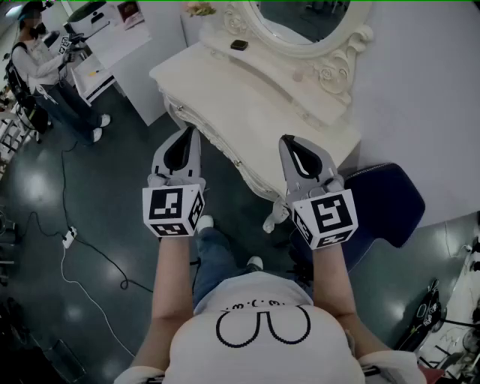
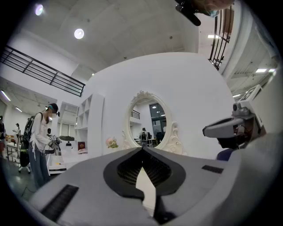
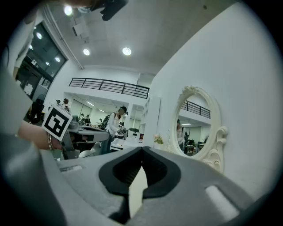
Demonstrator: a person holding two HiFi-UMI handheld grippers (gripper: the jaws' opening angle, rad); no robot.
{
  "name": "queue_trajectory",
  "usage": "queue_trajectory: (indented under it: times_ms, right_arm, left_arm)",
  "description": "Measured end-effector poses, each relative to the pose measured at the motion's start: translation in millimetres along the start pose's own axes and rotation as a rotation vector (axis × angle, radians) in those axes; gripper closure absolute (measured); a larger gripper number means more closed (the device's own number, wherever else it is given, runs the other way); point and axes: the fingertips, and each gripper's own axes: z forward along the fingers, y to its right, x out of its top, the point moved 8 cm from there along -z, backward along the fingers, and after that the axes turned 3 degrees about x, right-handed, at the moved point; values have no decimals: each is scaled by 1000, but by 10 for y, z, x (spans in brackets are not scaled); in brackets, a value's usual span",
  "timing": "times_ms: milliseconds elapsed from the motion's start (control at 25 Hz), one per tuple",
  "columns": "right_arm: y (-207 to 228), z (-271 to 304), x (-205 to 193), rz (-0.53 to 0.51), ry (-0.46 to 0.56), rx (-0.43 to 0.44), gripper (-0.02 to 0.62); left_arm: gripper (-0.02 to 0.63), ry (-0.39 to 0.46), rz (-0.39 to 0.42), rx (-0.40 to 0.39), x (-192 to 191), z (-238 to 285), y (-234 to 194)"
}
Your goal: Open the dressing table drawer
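The cream dressing table (image 1: pixel 247 105) with an oval mirror (image 1: pixel 315 19) stands ahead of me. Its carved drawer front (image 1: pixel 225 146) faces me, closed, along the near edge. My left gripper (image 1: pixel 190 133) hangs just before the left part of that front, jaws shut with nothing between them. My right gripper (image 1: pixel 289 140) is over the table's near right part, also shut and empty. In the left gripper view the shut left gripper (image 2: pixel 142 149) points level at the mirror (image 2: pixel 148 128). The right gripper (image 3: pixel 142 149) points level too, with the mirror (image 3: pixel 194 132) to its right.
A dark blue stool (image 1: pixel 382 202) stands right of the table, by the wall. A small dark object (image 1: pixel 239 45) lies on the table's raised shelf. At the far left a person (image 1: pixel 37 60) stands by a white desk (image 1: pixel 112 37). Cables (image 1: pixel 71 236) run over the dark floor.
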Motion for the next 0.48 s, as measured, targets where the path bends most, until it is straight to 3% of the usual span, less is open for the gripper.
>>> queue_trajectory:
  times_ms: [240, 480]
  right_arm:
    - [6, 461, -21, -4, -5, -37, 600]
    - [-57, 1226, -35, 5, -39, -76, 599]
  left_arm:
    - [607, -5, -5, -47, -93, 385, -352]
    - [607, -16, -2, -93, -180, 876, -1021]
